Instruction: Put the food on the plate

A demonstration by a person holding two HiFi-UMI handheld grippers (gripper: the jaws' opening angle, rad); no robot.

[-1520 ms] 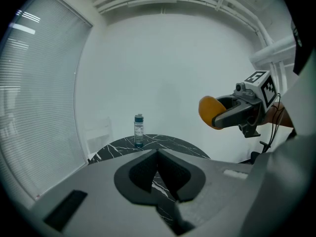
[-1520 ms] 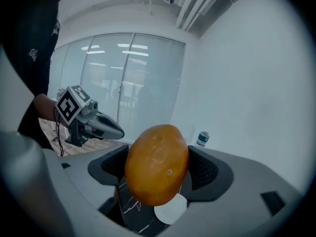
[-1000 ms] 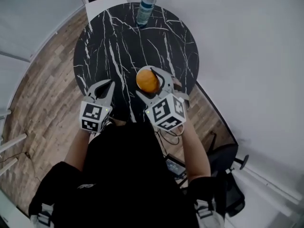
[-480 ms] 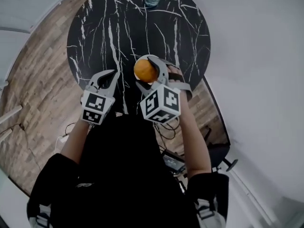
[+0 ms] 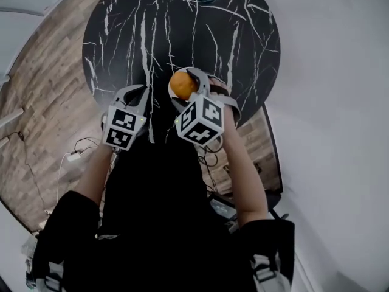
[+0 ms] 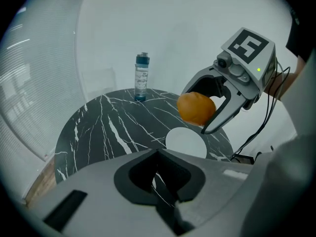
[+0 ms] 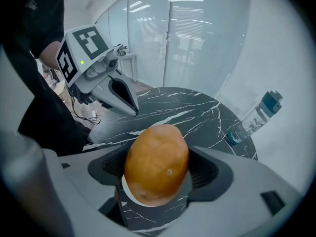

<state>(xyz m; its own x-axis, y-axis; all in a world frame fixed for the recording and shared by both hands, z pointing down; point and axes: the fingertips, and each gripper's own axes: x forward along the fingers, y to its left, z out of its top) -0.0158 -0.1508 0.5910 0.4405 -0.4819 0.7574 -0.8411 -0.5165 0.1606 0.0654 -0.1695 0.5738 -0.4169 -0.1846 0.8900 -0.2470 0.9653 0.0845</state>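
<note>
Person's wearing a black short-sleeved top [image 5: 158, 224]; the left gripper [image 5: 138, 93] and right gripper [image 5: 186, 81] are both light grey moulded plastic, curved jaws with dark ribbed recesses inside; each has a white marker cube [image 5: 200, 119] with black square patterns plus a tiny green light [image 6: 258, 69]; thin black cable [image 6: 269, 107] hangs off the right one.

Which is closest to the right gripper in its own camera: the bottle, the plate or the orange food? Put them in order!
1. the orange fruit: gripped right between the jaws.
2. the white plate: on the table, just below the fruit.
3. the water bottle: at the far table edge, to the right.
</note>
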